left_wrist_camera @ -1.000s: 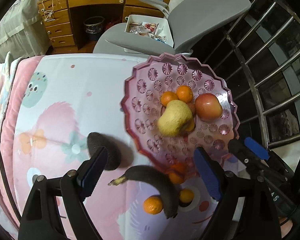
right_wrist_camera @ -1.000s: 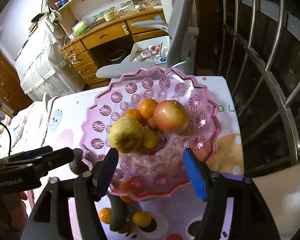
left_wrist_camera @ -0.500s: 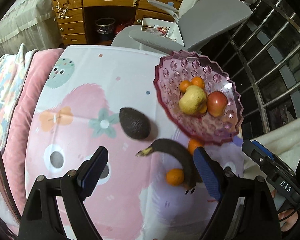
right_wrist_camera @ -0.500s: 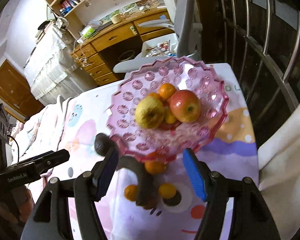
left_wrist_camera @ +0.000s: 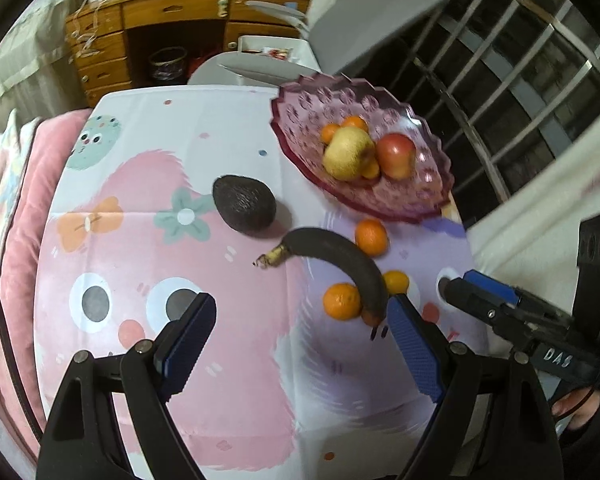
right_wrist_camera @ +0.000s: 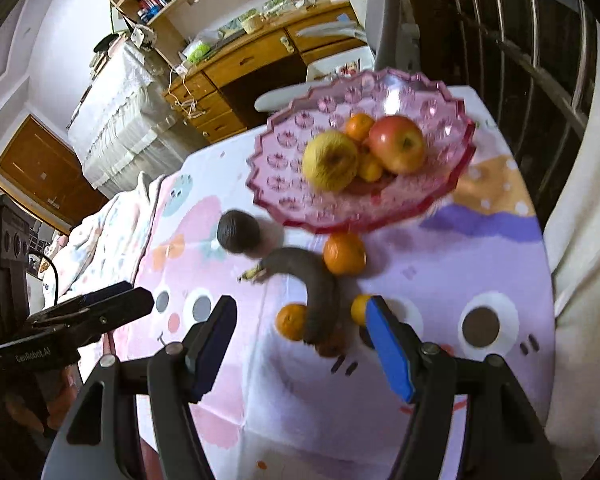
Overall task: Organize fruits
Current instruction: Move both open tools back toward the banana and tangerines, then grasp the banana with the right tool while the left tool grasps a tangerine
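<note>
While blurred, banana [right_wrist_camera: 320, 292], apparently blackened, tools [right_wrist_camera: 300, 344] empty

A bowl [left_wrist_camera: 428, 204] is set at the far right of the tabletop [left_wrist_camera: 228, 380], with an apple [left_wrist_camera: 396, 155] and a pear [left_wrist_camera: 347, 153] in it. An avocado [left_wrist_camera: 244, 204] is placed left of the bowl. A banana [left_wrist_camera: 340, 264] is laid before the bowl, three tangerines around it.

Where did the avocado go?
In both wrist views the dark avocado lies on the cartoon tablecloth, outside the pink fruit bowl to its left, just above the blackened banana's stem end.
</note>
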